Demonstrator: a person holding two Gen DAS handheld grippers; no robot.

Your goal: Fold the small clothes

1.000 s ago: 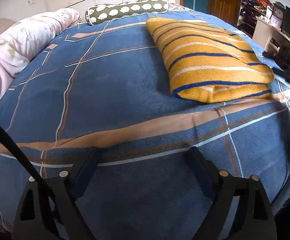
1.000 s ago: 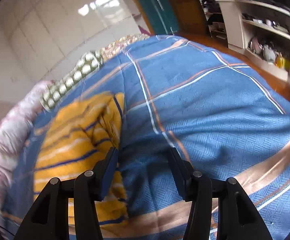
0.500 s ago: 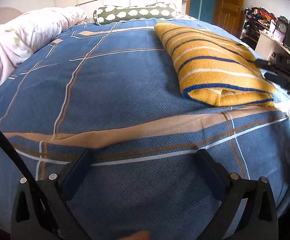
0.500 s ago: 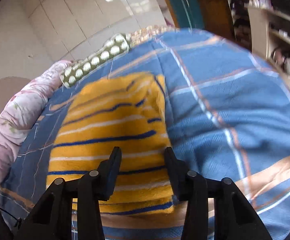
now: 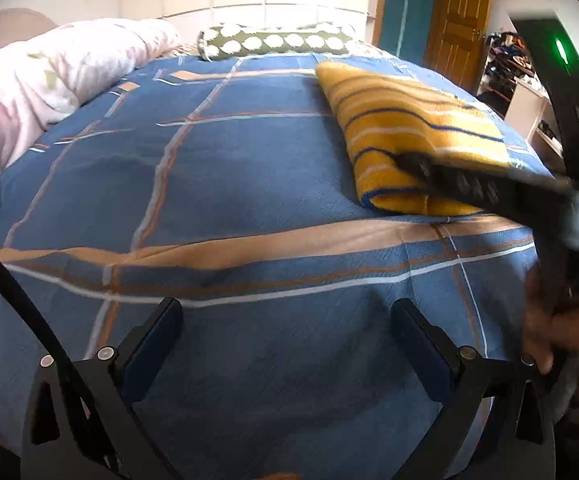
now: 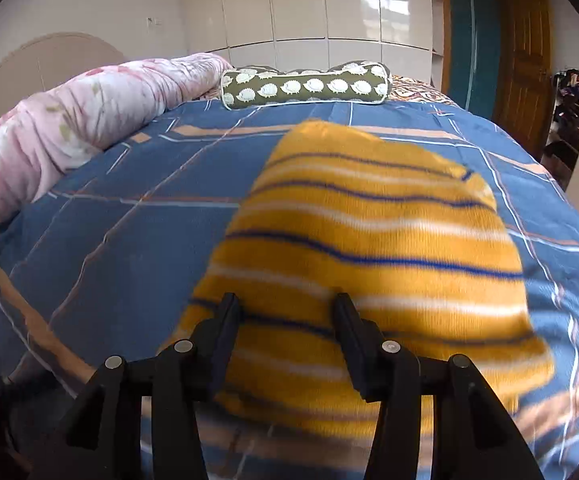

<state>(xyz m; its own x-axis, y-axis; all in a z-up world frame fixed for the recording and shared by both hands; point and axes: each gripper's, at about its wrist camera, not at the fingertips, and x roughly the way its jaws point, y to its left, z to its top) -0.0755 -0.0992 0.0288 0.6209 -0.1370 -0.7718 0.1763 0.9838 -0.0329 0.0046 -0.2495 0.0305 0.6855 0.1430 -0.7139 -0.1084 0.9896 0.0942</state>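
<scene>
Right gripper [image 6: 285,316] over the folded sweater [image 6: 369,248]

Its jaws stand partly open on nothing, the sweater just beneath and ahead. The left gripper [image 5: 285,320] gapes wide over bare bedspread [image 5: 209,184], the sweater ahead to its right. A shallow pinch could drag only the top layer and undo the fold.

The sweater [image 6: 369,248] lies on the bed [image 6: 121,264], right of its middle; the bolster [image 6: 305,87] lies behind it, the quilt [image 6: 69,120] along the left edge.
</scene>
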